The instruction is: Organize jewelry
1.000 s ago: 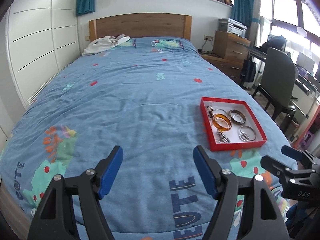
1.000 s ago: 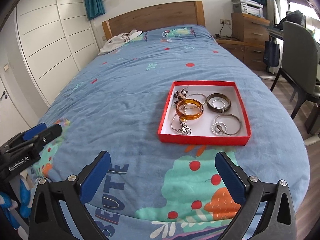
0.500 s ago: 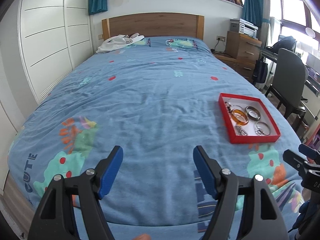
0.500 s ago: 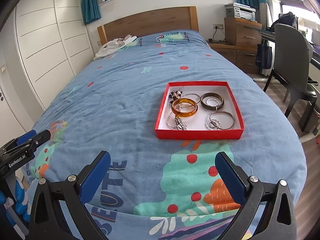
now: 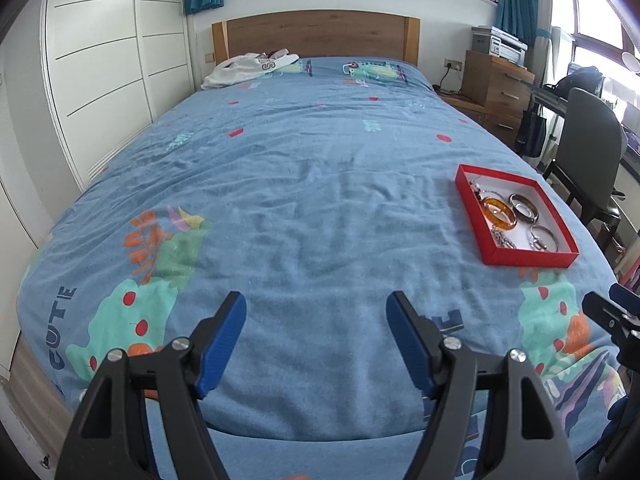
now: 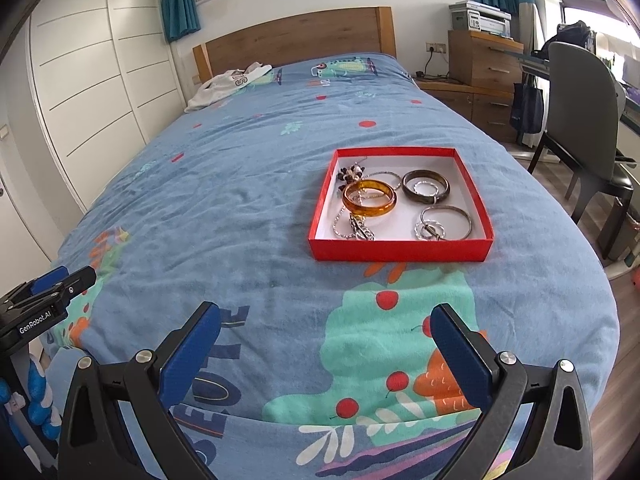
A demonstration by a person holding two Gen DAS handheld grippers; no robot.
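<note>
The red tray (image 6: 400,249) lay flat on the blue bedspread (image 6: 248,184), well ahead of the right gripper (image 6: 326,344) fingers and slightly right of their gap, its long axis running away toward the headboard (image 6: 296,42). Both the right gripper and left gripper (image 5: 316,340) stood wide apart, holding nothing. An amber bangle (image 6: 370,198) lay flat inside the tray

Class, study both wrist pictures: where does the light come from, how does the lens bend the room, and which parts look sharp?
Left wrist view: daylight enters through the windows at right, which are washed out; the wardrobe lines bow and the corners go black. Right wrist view: the red box and amber bangle are sharp, a soft shadow lies left of the box, and the bed edge curves.
</note>
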